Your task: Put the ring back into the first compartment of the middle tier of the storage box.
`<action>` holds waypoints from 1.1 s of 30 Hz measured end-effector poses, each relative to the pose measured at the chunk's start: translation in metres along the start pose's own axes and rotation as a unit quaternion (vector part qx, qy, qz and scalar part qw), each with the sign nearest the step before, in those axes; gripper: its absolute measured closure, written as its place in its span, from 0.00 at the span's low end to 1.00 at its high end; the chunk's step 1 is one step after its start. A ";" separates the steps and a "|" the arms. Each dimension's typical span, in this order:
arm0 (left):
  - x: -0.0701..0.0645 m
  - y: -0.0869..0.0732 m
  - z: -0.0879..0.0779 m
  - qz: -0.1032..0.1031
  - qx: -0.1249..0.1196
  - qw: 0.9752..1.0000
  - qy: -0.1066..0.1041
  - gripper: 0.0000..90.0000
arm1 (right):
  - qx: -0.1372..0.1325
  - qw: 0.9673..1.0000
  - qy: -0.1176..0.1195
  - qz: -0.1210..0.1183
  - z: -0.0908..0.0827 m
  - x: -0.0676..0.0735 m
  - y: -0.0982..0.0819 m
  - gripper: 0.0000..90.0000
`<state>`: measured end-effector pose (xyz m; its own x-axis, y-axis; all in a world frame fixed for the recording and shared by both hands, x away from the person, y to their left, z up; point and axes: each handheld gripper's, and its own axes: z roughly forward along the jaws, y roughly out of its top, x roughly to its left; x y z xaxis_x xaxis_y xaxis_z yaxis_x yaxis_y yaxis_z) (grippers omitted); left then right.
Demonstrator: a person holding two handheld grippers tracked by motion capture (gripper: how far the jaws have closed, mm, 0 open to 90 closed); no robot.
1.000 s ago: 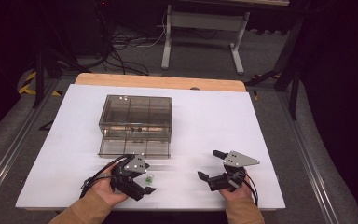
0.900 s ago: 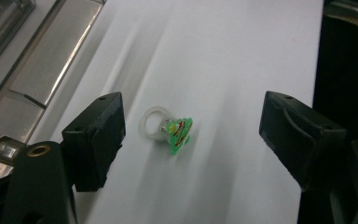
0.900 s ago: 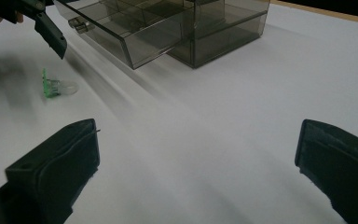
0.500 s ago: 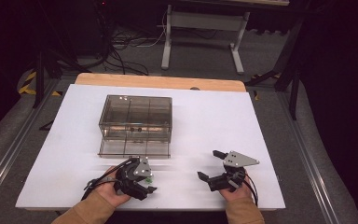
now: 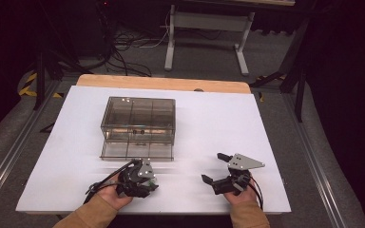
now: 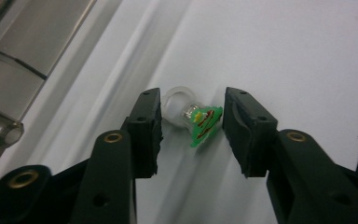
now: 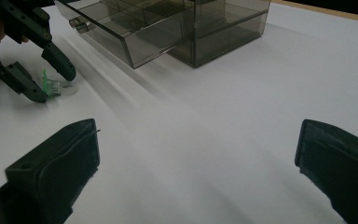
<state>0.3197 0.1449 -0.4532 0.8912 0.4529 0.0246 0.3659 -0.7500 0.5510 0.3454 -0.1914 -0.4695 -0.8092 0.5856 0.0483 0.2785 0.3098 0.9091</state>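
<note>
A small clear ring with a green Christmas-tree charm [image 6: 200, 119] lies on the white table. My left gripper [image 6: 191, 100] points down at it, one jaw on each side. Its jaws have just been closing; they stand close to the ring and charm, and I see no firm squeeze. From the right gripper view, the left gripper [image 7: 53, 85] straddles the charm [image 7: 46, 84]. In the high view the left gripper [image 5: 142, 183] covers it. My right gripper [image 5: 213, 167] rests at the table's front right, open wide with nothing between its jaws [image 7: 198, 140].
A smoky clear drawer box [image 5: 138, 116] stands behind the left gripper, its bottom drawer [image 5: 137, 151] pulled out towards me. That drawer [image 7: 121, 32] has a small clear knob [image 6: 0, 130]. The white table top [image 5: 218, 123] ends at a wooden strip at the back.
The left gripper has tipped and shifted a little right over the charm, which showed beside it before and is now hidden under it in the high view. The right gripper has kept still.
</note>
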 end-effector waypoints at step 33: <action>-0.004 0.007 -0.018 0.012 -0.019 1.000 0.004 0.80 | 0.001 1.000 0.001 -0.003 0.000 0.000 0.000 0.00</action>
<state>0.3137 0.1463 -0.4344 0.8968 0.4401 0.0449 0.3345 -0.7412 0.5820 0.3452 -0.1913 -0.4693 -0.8118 0.5823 0.0431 0.2738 0.3144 0.9089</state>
